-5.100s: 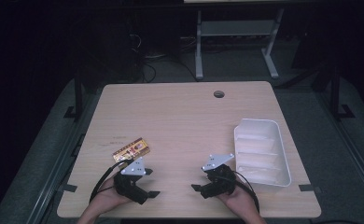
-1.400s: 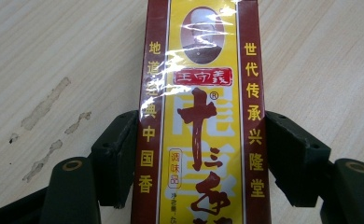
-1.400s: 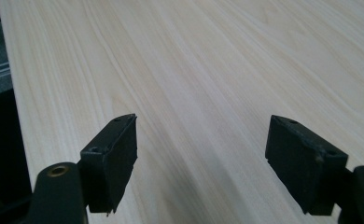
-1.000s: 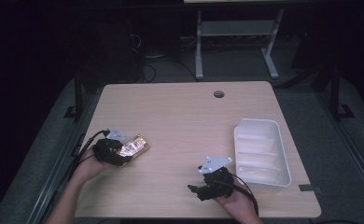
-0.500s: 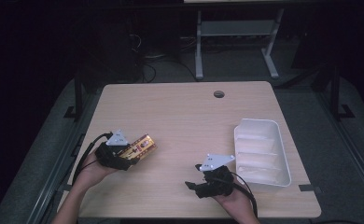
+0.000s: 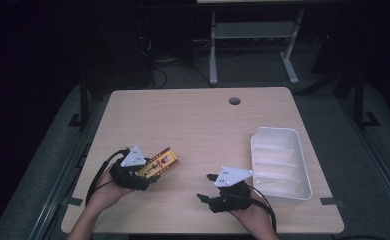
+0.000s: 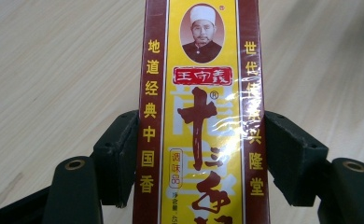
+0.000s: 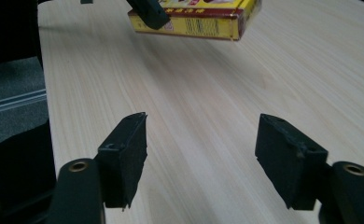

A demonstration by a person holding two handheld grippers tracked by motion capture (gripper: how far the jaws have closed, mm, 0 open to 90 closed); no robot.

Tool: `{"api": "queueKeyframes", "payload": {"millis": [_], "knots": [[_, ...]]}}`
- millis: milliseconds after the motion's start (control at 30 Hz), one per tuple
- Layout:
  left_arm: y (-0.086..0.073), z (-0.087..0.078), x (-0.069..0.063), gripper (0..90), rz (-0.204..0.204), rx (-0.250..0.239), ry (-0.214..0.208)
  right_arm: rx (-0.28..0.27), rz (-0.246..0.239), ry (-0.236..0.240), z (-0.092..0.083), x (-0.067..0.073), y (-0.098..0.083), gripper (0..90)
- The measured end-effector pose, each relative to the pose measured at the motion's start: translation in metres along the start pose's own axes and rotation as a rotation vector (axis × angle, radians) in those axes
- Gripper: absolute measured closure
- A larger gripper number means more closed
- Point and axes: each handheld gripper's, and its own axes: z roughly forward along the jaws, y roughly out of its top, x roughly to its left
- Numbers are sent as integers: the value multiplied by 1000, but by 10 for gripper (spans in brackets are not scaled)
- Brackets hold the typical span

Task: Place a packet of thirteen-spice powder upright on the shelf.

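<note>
Box is showing a yellow face, maroon borders, red and yellow characters and an oval portrait. Counter is showing pale wood grain. Tray is reading white. Jaws are showing black.

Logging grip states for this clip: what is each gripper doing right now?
Left gripper: shut on the yellow and maroon box.
Right gripper: open, jaws have just been closing, nothing between them.

Each black gripper, the left gripper and the right gripper, has a grey three-cornered plate on top, a black trailing cable and brass-ringed screw holes behind its rectangular pads.
</note>
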Motion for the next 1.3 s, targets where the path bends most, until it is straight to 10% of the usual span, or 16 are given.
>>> {"api": "queueKeyframes", "payload": {"millis": [333, 767, 1300], "knots": [[4, 1, -23, 323, 14, -38, 0, 15, -20, 30, 1, 2, 3, 350], [-9, 0, -37, 323, -4, -83, 4, 99, 124, 64, 7, -4, 11, 143], [-13, 1, -49, 323, 15, -123, 30, 106, 227, 97, 10, -20, 20, 153]]}}
